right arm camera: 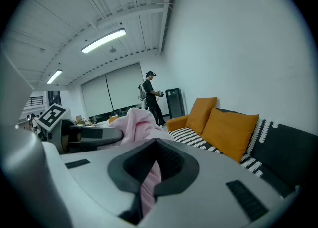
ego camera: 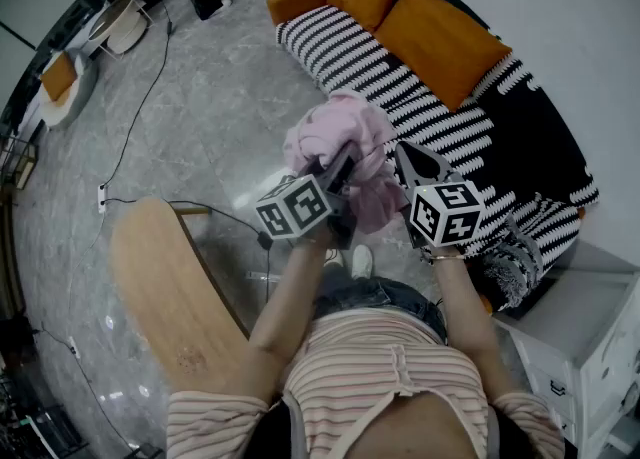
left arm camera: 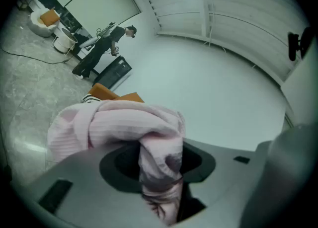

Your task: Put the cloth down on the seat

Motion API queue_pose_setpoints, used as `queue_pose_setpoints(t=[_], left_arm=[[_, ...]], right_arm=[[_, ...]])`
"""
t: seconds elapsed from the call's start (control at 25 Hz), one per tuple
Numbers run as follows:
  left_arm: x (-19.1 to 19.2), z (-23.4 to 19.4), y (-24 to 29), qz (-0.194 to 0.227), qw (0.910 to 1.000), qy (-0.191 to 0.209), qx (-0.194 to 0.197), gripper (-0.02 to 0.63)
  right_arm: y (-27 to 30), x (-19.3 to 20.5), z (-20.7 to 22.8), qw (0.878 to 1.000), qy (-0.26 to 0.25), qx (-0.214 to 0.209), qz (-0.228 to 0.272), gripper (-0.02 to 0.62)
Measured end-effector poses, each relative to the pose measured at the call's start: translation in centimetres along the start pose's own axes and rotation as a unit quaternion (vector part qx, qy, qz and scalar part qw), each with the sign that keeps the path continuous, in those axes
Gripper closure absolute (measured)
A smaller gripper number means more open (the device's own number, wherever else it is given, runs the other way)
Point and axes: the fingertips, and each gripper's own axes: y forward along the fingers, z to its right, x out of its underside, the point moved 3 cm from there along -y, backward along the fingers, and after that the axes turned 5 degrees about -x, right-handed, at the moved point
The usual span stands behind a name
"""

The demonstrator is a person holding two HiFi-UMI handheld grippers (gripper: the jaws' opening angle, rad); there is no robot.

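Note:
A pink cloth [ego camera: 345, 147] hangs bunched in the air between my two grippers, above the floor just in front of the sofa seat [ego camera: 400, 87], which has a black-and-white striped cover. My left gripper [ego camera: 338, 172] is shut on a thick fold of the cloth [left arm camera: 159, 167], and the rest bulges over its jaws. My right gripper [ego camera: 402, 159] is shut on a thin strip of the same cloth [right arm camera: 149, 185]. In the right gripper view the left gripper [right arm camera: 92, 135] shows beside the cloth's bunched top [right arm camera: 136, 122]. Two orange cushions [ego camera: 435, 37] lean at the back of the seat.
A wooden tabletop [ego camera: 165, 297] lies low at my left, with a cable [ego camera: 140, 117] across the grey floor. A white cabinet [ego camera: 590, 337] stands at the right. A person in black [right arm camera: 150, 95] stands far off near round chairs [ego camera: 118, 22].

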Motion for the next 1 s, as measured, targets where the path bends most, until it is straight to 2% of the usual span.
queue_pose_setpoints(t=[0.64, 0.84, 1.0], left_arm=[[0.5, 0.3, 1.4, -0.001, 0.9999, 0.003, -0.013, 0.423], [-0.5, 0.5, 1.6, 0.008, 0.9999, 0.004, -0.015, 0.423], [-2.0, 0.4, 1.9, 0.022, 0.9996, 0.004, -0.016, 0.423]], right_arm=[[-0.4, 1.0, 2.3, 1.000, 0.014, 0.003, 0.000, 0.588], [-0.1, 0.0, 2.9, 1.000, 0.025, -0.013, 0.009, 0.588], [0.1, -0.9, 4.0, 1.000, 0.022, -0.007, 0.014, 0.588]])
